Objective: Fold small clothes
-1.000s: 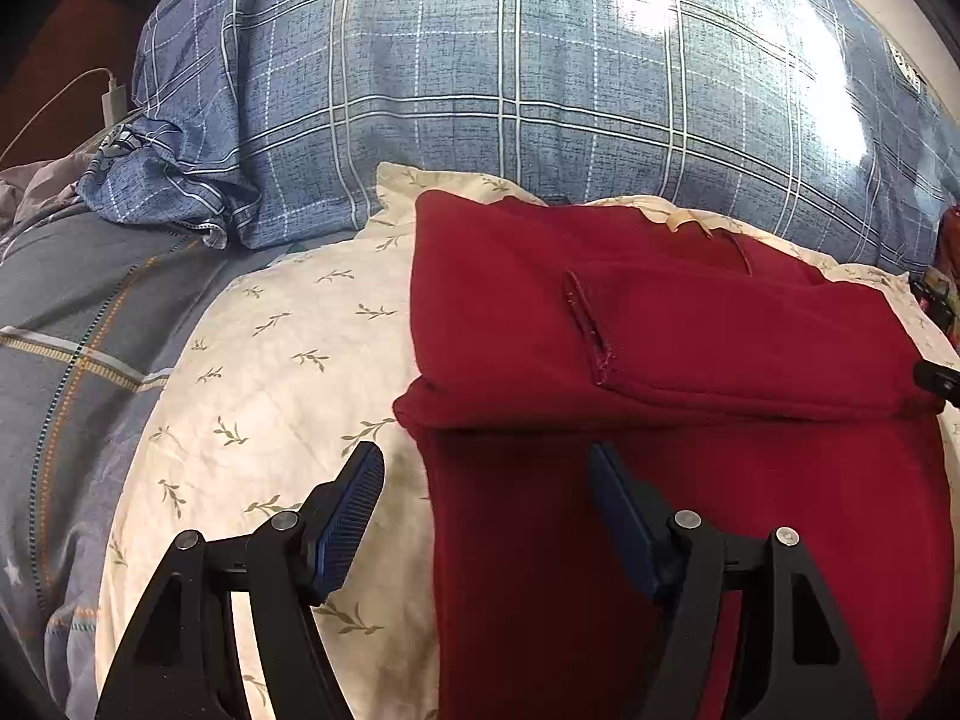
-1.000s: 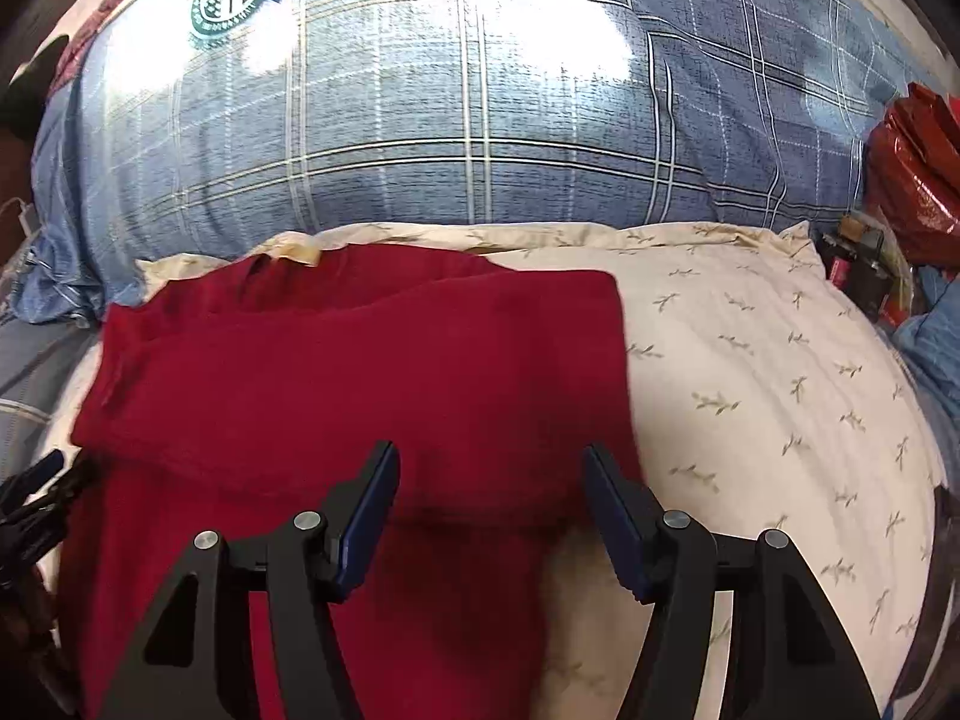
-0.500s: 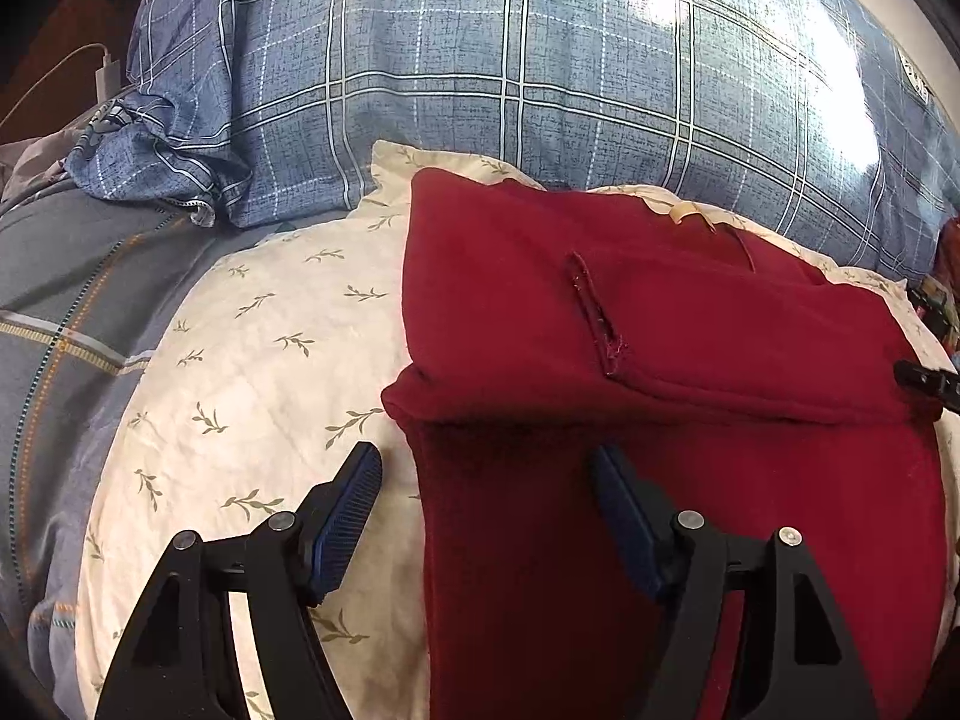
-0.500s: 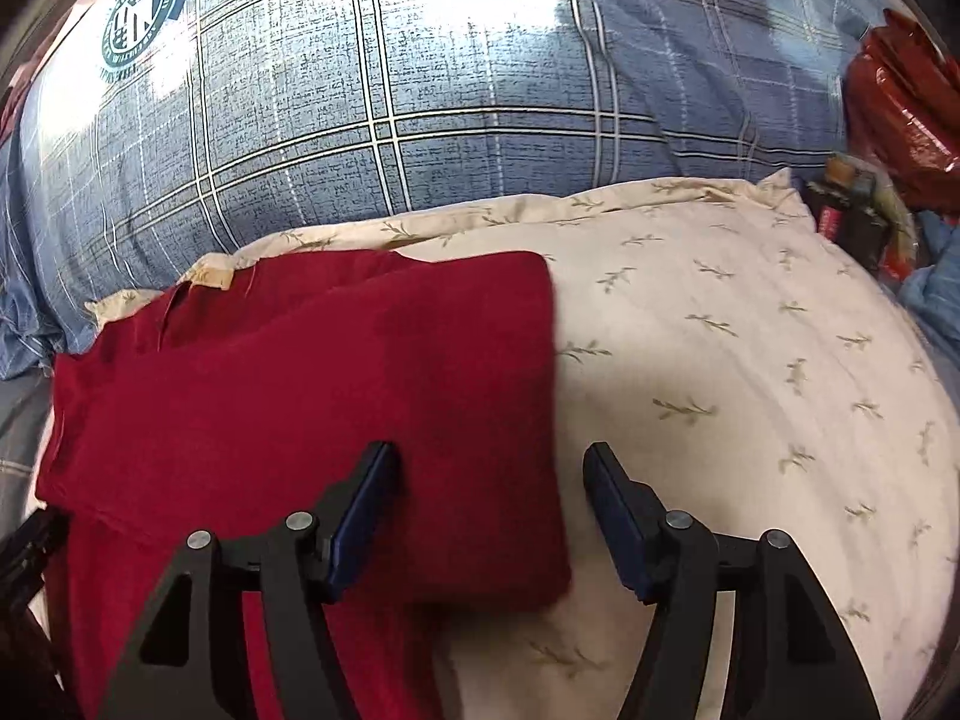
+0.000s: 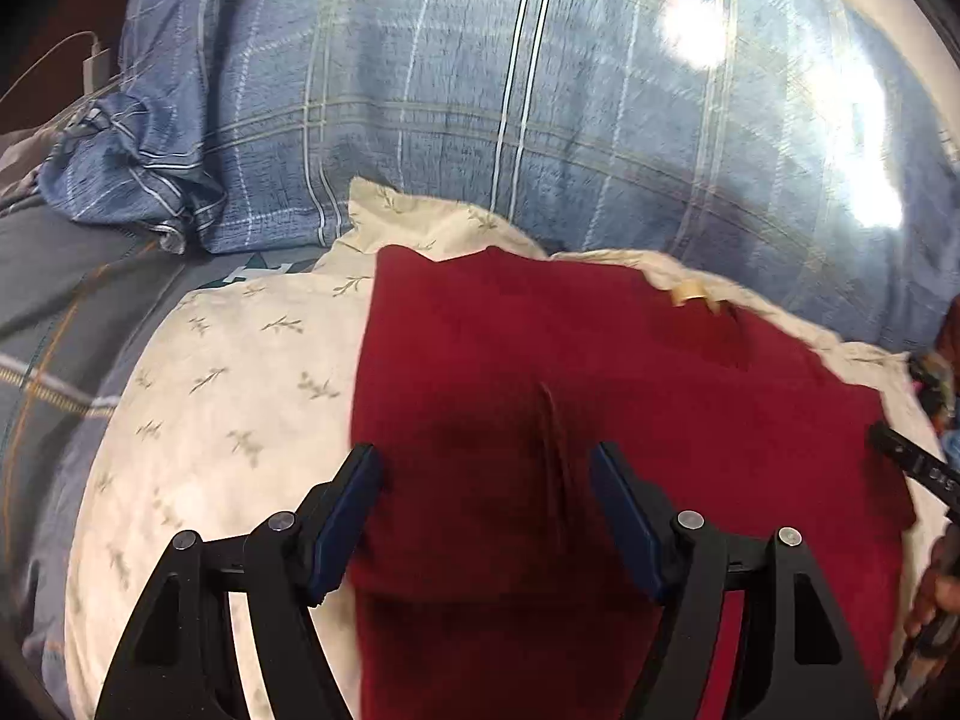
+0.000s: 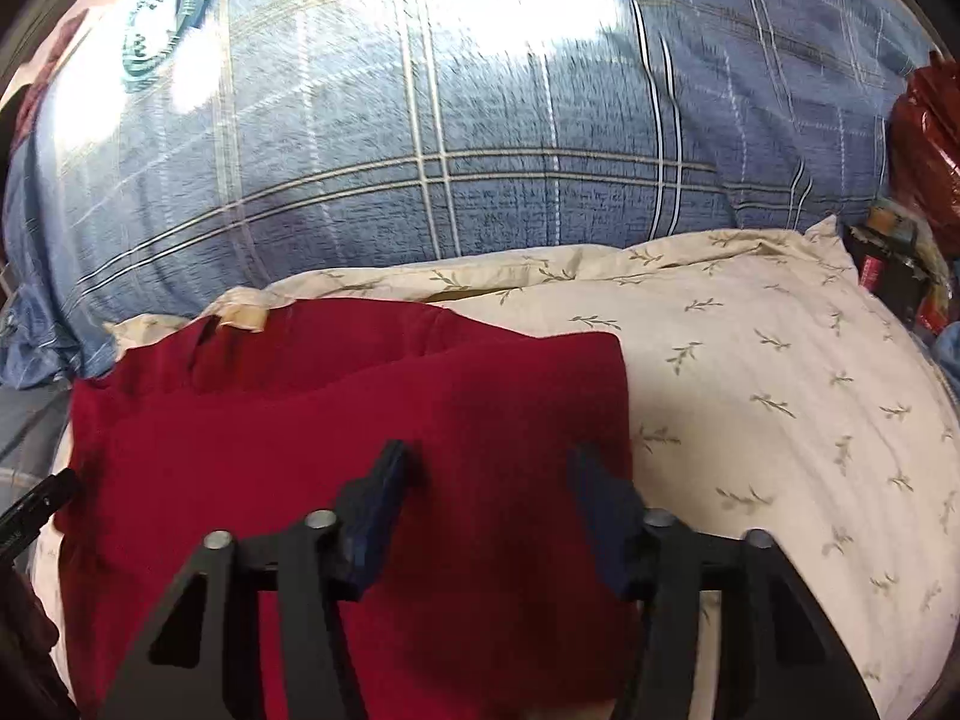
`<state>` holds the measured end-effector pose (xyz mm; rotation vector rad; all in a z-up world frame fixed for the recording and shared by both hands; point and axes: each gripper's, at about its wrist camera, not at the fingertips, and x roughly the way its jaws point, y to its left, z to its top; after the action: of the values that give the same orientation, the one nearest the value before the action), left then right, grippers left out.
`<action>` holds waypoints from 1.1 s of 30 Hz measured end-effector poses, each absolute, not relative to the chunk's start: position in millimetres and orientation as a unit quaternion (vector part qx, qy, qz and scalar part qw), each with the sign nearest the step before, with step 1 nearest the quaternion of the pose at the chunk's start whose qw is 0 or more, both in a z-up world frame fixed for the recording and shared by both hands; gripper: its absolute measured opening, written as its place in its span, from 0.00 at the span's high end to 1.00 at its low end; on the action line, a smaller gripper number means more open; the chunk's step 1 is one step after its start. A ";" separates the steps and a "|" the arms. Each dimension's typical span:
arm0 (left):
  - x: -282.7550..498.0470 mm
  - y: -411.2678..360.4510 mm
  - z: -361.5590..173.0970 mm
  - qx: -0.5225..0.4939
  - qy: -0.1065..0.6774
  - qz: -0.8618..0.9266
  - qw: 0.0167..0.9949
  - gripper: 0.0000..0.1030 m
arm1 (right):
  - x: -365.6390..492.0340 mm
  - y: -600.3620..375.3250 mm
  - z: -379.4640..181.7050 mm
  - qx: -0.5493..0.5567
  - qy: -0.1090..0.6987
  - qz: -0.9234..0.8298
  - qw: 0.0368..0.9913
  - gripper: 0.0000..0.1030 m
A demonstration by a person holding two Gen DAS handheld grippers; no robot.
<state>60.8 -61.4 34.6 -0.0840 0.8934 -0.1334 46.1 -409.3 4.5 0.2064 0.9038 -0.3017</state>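
Observation:
A dark red garment (image 5: 600, 396) lies folded on a cream leaf-print pillow (image 5: 240, 396), its folded layer on top toward me. My left gripper (image 5: 486, 480) is open, its blue pads low over the left part of that layer with red cloth between them. In the right wrist view the red garment (image 6: 360, 420) covers the left half of the pillow (image 6: 780, 390). My right gripper (image 6: 489, 471) hangs over the garment's right part, jaws closing, red cloth between the pads, not clearly pinched. The right gripper's tip (image 5: 912, 468) shows at the left view's right edge.
A large blue plaid pillow (image 6: 480, 150) rises behind the cream one. A grey plaid sheet (image 5: 60, 324) lies to the left, with a white charger and cable (image 5: 96, 63) beyond. A red bag (image 6: 930, 138) and small boxes (image 6: 888, 276) crowd the far right.
Both grippers have moved forward over the red garment, so its folded layer now lies between the jaws. The right gripper's jaws have narrowed. The left gripper's jaws stay as wide.

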 end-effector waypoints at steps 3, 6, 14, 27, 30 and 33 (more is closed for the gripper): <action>78.2 -74.9 18.9 -0.008 0.445 -0.041 0.895 0.26 | 61.1 -419.2 -9.7 0.103 0.445 -0.147 0.877 0.47; 82.0 -80.8 16.4 0.001 0.439 -0.032 0.898 0.24 | 69.6 -417.4 -8.9 0.079 0.451 -0.145 0.877 0.45; 44.9 -61.4 33.3 -0.018 0.437 -0.056 0.898 0.25 | 8.6 -406.7 22.1 0.066 0.448 -0.124 0.883 0.42; -77.1 4.8 67.6 -0.053 0.456 -0.100 0.883 0.25 | -85.3 -391.9 49.1 0.110 0.457 -0.036 0.882 0.34; -103.5 17.7 68.3 -0.054 0.466 -0.107 0.877 0.25 | -128.5 -378.0 50.5 0.113 0.473 0.006 0.874 0.33; -127.8 25.2 65.6 -0.056 0.476 -0.115 0.870 0.25 | -158.0 -367.7 38.3 0.126 0.493 0.031 0.860 0.33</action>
<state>-127.8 25.2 65.6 -0.1163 0.9949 -0.2395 -158.0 -367.7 38.3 0.2651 1.0337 0.0655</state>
